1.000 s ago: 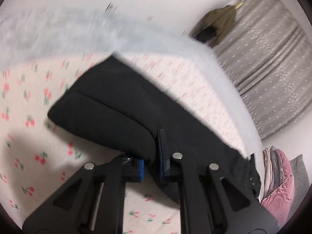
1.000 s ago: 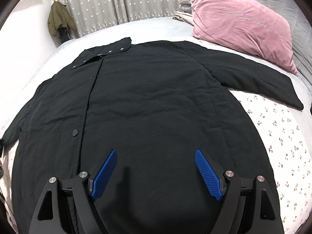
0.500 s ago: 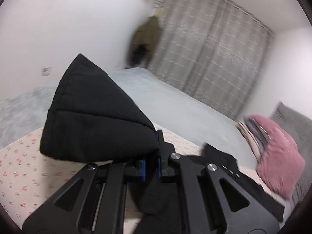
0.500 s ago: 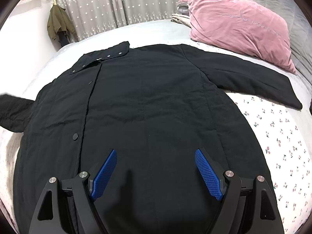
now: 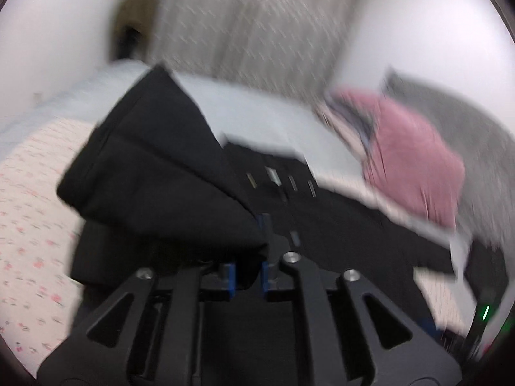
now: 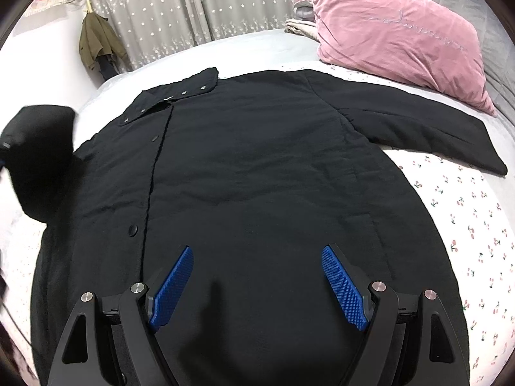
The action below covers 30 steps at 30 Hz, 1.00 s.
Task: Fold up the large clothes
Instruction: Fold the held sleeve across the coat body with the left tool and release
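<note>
One sleeve, apparently still pinched in the loosening left tool, now lifted over the coat.

Coat on bed, before pillow

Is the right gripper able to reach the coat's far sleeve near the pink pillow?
Probably yes: the right gripper is open and empty, and the sleeve lies flat and uncovered on the bed, with nothing between.
</note>
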Motion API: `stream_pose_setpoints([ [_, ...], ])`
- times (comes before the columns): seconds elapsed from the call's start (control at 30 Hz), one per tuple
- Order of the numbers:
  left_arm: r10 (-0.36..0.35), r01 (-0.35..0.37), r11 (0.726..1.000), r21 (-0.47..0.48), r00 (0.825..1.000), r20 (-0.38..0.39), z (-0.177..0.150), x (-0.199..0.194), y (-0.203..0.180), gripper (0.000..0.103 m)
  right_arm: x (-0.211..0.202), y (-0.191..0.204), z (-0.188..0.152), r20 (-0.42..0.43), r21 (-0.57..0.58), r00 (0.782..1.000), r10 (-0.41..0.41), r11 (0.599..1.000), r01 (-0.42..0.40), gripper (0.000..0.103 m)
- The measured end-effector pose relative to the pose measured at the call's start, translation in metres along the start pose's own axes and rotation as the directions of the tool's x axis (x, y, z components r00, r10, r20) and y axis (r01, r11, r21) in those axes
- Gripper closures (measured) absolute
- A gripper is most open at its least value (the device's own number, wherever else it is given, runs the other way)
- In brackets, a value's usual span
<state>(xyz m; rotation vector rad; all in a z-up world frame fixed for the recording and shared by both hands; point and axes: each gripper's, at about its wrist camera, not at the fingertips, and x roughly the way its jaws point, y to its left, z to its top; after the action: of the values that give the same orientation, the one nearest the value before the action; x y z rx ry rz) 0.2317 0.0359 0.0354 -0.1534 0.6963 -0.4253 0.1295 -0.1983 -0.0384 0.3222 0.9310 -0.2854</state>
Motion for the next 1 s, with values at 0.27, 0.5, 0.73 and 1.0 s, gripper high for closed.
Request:
stream_pose_setpoints([
  [0.27,-0.083,0.100,0.988,0.115,0.986,-0.144,-0.036,-0.011,0.006,0.044,0.007,-0.005,-0.002,-0.042,0.061,0.992,0.117,0.992,-0.115,0.020],
  [0.5,0.102,-0.094,0.991,0.097,0.992,-0.080,-0.007,-0.032,0.077,0.045,0.011,-0.015,0.005,0.019,0.308,0.818,0.575,0.775,-0.552,0.026],
  [0.73,0.148,-0.144,0.988,0.048,0.985,-0.087,0.003,-0.005,0.120,0.061,0.061,0.052,0.016,-0.130,0.368,0.658,0.742,0.652,-0.663,0.035],
  [1.0,0.148,-0.148,0.989,0.012,0.987,-0.066,-0.002,0.014,0.136,0.076,0.104,0.090,0.031,-0.139,0.329,0.754,0.643,0.748,-0.577,0.076],
])
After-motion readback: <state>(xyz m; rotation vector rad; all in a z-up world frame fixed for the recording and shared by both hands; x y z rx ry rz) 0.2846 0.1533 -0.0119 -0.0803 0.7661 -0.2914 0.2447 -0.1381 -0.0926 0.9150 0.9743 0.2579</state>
